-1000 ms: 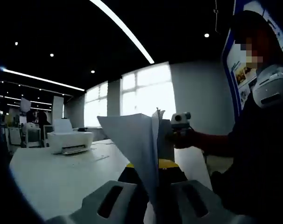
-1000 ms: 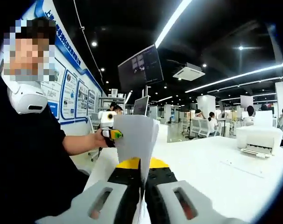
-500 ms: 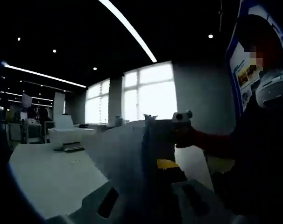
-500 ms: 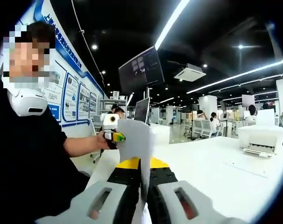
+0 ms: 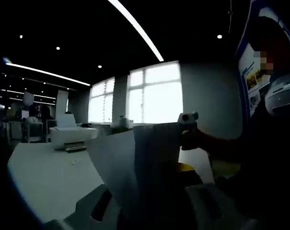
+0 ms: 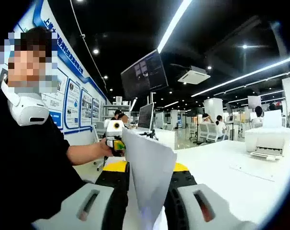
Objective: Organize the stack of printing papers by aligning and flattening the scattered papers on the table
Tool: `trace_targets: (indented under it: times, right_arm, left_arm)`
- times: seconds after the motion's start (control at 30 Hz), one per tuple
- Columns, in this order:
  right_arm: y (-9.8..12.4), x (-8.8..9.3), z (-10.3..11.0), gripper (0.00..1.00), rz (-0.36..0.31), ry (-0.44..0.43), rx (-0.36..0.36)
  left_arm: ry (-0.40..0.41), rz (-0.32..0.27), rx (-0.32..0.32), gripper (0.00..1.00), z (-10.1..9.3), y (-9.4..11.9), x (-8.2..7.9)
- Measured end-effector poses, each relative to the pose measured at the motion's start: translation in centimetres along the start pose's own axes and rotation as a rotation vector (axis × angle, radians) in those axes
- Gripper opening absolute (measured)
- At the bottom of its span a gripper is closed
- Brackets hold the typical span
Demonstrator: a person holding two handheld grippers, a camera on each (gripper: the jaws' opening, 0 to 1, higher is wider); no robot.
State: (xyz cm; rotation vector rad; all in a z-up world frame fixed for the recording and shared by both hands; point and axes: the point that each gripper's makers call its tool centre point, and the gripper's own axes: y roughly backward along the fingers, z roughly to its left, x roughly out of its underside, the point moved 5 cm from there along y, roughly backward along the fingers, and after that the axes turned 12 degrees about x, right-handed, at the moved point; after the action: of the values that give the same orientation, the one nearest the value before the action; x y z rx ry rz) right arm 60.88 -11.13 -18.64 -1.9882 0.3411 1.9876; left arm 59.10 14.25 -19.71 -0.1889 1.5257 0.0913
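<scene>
Both grippers look to be on the same bunch of sheets: in the right gripper view the right gripper (image 6: 146, 191) has the stack of printing papers (image 6: 150, 172) standing up between its jaws, which are set fairly wide with the paper edge running down the middle, so I honestly can't tell if the pads are pinching or just bracketing it. Across the stack you can see the left gripper (image 6: 117, 143) in the person's hand (image 6: 105, 147), right against the far edge of the paper. In the left gripper view it's backlit and murky, the papers (image 5: 140, 167) rise up from the bottom and cover where the jaws would meet, so no call there either; the right gripper (image 5: 187, 125) sits at the opposite edge. So the stack is held up off the white bench (image 6: 231, 177), on edge, not lying flat. There's a printer (image 6: 267, 141) further back on the bench. Handling-wise: paper's light but floppy, sheets slide on each other and the top corners fan out. My guess is you want to hold low, near the two opposite side edges, loosely enough that tapping the bottom edge on the bench lets sheets settle, otherwise they crease.
</scene>
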Motion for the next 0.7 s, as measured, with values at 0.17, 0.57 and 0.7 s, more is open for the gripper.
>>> trace_targets:
  times: [0.17, 0.57, 0.7]
  right_arm:
    - [0.3, -0.9, 0.1, 0.0, -0.023, 0.006, -0.017]
    - [-0.7, 0.9, -0.1, 0.1, 0.036, 0.04, -0.048]
    - [-0.9, 1.0, -0.2, 0.0, 0.034, 0.022, -0.056]
  left_arm:
    - [-0.061, 0.005, 0.033, 0.06, -1.2, -0.1, -1.5]
    - [-0.02, 0.025, 0.028, 0.12, -0.6, -0.1, -0.3]
    - [-0.05, 0.035, 0.05, 0.05, -1.1, -0.3, -0.3]
